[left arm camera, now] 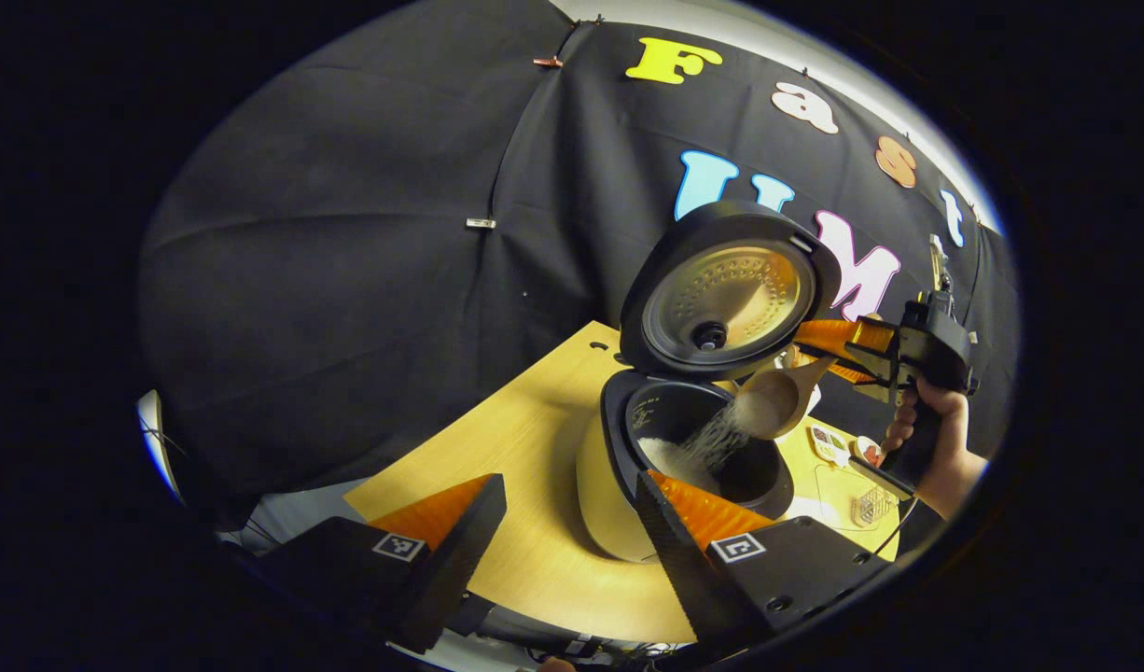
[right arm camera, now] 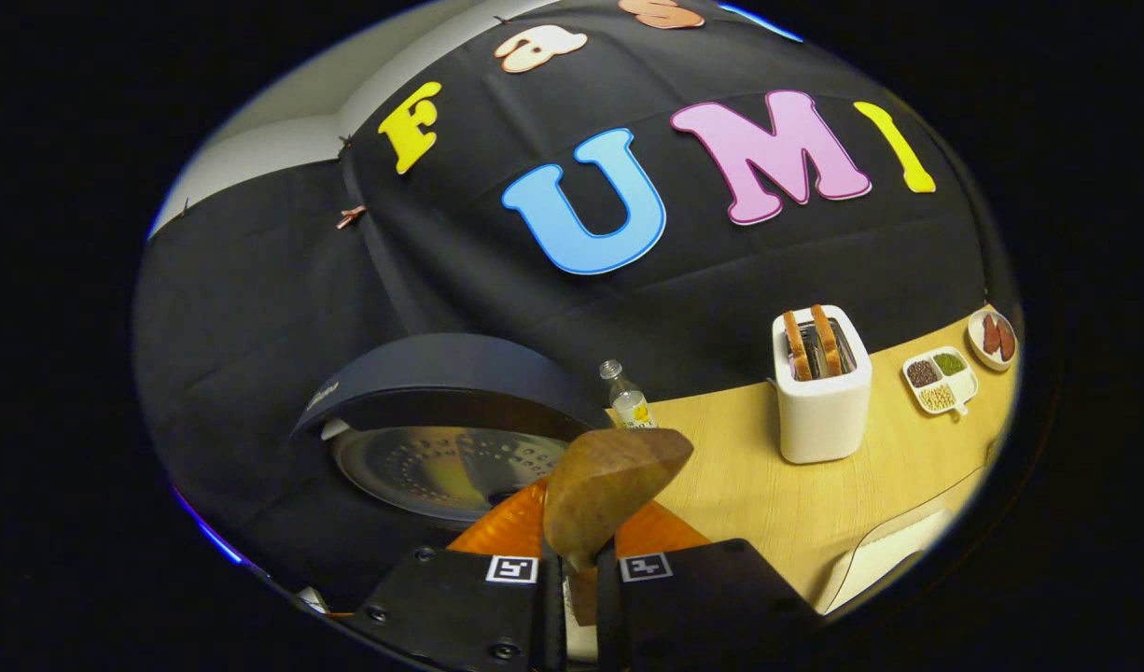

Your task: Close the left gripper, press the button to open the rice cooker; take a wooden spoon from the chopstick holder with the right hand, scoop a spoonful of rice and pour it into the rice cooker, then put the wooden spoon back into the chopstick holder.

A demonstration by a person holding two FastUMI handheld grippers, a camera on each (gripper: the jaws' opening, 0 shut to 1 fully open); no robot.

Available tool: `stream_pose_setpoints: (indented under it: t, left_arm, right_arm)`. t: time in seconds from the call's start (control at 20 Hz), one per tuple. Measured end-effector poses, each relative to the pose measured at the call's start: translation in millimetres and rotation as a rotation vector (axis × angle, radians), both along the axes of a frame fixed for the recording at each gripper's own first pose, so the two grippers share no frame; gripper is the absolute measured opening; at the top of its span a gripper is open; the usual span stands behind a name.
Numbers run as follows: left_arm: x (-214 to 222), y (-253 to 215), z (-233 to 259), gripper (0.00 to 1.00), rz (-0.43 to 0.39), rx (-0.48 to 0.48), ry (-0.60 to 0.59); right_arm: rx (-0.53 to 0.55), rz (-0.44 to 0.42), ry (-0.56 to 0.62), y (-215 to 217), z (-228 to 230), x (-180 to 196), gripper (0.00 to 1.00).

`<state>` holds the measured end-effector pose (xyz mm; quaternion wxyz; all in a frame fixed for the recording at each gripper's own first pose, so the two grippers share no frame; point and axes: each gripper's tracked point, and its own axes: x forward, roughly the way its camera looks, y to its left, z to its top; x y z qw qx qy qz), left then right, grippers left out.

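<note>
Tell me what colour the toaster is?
White, with two brown toast slices in it; the toaster shows best in the right gripper view.

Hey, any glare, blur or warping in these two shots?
Left gripper view: falling white rice streaks with motion blur and the rice cooker's round metal inner lid glows with warm glare. Right gripper view: the light wooden table edge bows with fisheye warping.

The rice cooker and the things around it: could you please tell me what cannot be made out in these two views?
- Chopstick holder: left gripper view, likely behind the rice cooker and right gripper; cannot tell.
- Pot's fill: left gripper view, the left gripper's finger covers the near rim.
- Spoon bowl's contents: right gripper view shows its back.
- Small dish: contents too small.
</note>
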<state>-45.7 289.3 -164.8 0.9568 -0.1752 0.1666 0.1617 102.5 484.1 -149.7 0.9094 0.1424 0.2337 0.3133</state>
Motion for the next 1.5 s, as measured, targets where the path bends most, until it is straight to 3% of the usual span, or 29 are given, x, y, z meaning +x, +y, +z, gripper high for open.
stream_pose_setpoints:
  t: [0.2, 0.65, 0.85, 1.05, 1.15, 1.3, 1.5]
  left_arm:
    - [1, 4, 5, 0.92, 0.004, 0.019, 0.003]
    - [0, 6, 5, 0.95, -0.003, 0.027, 0.006]
    - [-1, 8, 3, 0.95, -0.001, 0.028, 0.005]
    - [-2, 9, 2, 0.92, 0.006, 0.027, 0.005]
    - [-1, 10, 3, 0.95, 0.008, 0.028, 0.003]
    - [-2, 8, 7, 0.95, 0.006, 0.050, 0.005]
    - [-8, 7, 16, 0.95, 0.017, 0.094, -0.005]
  right_arm:
    - [-0.055, 0.046, -0.066, 13, -2, 1, 0.17]
    - [-0.160, 0.224, -0.216, 43, -2, -15, 0.17]
    - [-0.279, 0.352, -0.357, 48, -10, -34, 0.17]
    - [-0.348, 0.480, -0.453, 59, -21, -66, 0.17]
    - [-0.359, 0.524, -0.483, 65, -24, -79, 0.17]
    - [-0.366, 0.539, -0.491, 64, -27, -81, 0.17]
    - [-0.307, 0.479, -0.428, 57, -14, -70, 0.17]
